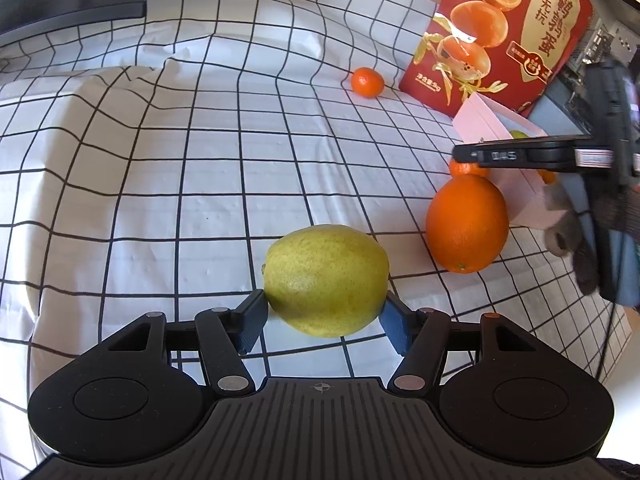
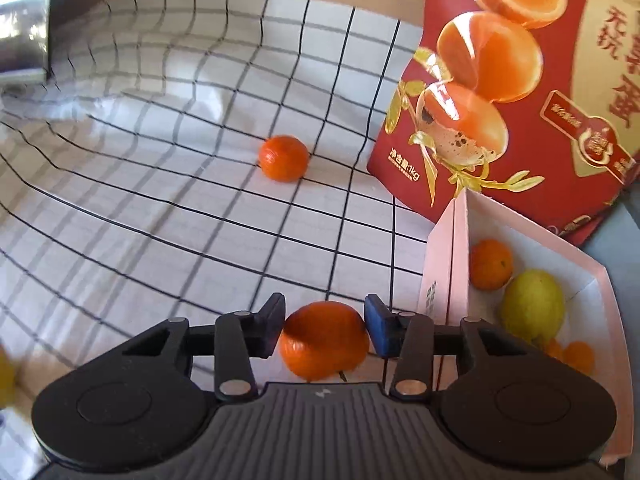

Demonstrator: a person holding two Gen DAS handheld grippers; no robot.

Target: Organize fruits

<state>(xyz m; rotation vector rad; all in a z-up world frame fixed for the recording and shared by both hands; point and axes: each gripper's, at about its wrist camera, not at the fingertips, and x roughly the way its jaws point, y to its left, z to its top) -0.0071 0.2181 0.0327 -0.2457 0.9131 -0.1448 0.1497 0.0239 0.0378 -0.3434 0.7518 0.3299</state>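
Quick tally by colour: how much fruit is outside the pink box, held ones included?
Orange: 3 - large orange, far mandarin, held mandarin in right hand-held gripper.
Yellow-green: 1 - pear in left hand-held gripper.
Total: 4.

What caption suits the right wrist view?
Right claw closed on a mandarin beside the pink box already holding fruit.

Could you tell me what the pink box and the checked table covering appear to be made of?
The pink box looks like thin matte cardboard: flat walls, crisp folded edges, small print on its side. The checked covering looks like soft woven cloth, white with black grid lines; its creases and raised folds suggest fabric, though a thin plastic sheet cannot be ruled out.
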